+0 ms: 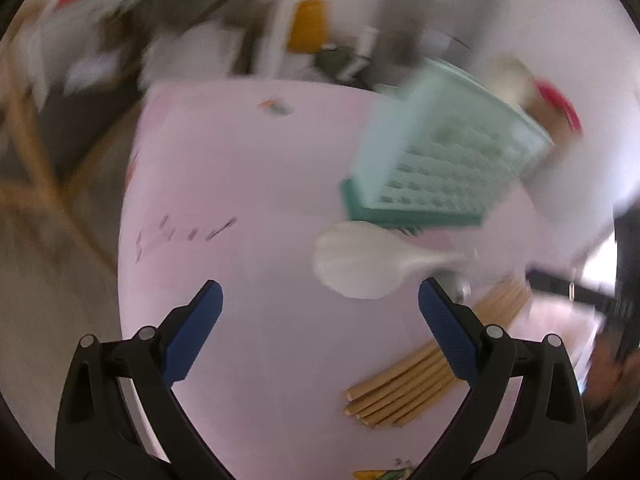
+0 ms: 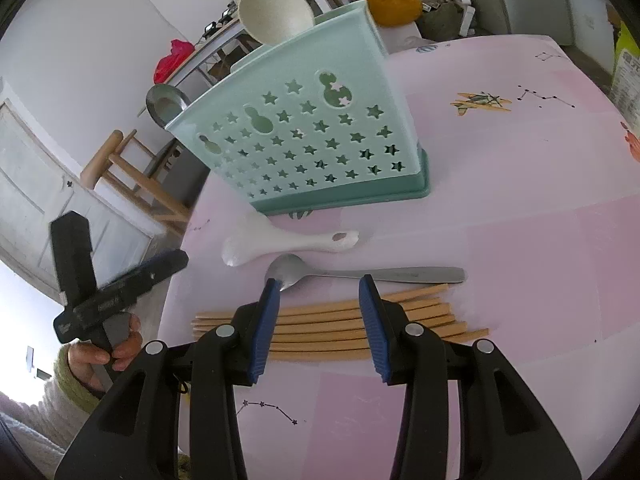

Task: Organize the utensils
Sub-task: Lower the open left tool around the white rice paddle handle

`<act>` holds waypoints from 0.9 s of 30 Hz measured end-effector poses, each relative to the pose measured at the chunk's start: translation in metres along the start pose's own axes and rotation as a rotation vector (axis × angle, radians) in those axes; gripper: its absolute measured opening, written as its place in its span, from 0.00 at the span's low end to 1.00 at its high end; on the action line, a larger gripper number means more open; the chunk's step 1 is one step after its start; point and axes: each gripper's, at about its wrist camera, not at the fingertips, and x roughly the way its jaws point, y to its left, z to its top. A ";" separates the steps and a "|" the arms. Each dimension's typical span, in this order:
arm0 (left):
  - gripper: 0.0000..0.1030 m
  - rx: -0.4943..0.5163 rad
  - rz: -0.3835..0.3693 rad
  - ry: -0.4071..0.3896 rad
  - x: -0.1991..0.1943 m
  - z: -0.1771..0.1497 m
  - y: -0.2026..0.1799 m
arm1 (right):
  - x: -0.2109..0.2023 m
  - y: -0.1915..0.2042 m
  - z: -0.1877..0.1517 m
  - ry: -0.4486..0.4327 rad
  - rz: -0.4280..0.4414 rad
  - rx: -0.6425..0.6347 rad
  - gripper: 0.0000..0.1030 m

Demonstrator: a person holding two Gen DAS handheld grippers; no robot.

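The right claw (image 2: 318, 322), jaws apart and empty over the chopsticks (image 2: 340, 322) on the table (image 2: 520, 240), should drop squarely onto one pair, leaving the metal spoon (image 2: 360, 272) at twelve o'clock, then the caddy (image 2: 304, 132) beyond.

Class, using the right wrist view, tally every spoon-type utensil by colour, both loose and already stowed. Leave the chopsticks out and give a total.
Silver metal spoons: 2
White rice scoop: 1
Cream ladle: 1
Total: 4
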 end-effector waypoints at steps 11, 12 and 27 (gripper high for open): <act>0.69 0.542 0.062 0.119 0.035 0.012 -0.043 | 0.002 -0.001 0.002 0.004 0.002 0.004 0.39; 0.69 0.573 0.052 0.129 0.038 0.013 -0.045 | 0.003 -0.001 0.002 0.005 0.002 0.004 0.39; 0.48 0.775 -0.094 0.246 0.057 0.022 -0.042 | 0.012 -0.006 0.005 0.023 0.014 0.021 0.39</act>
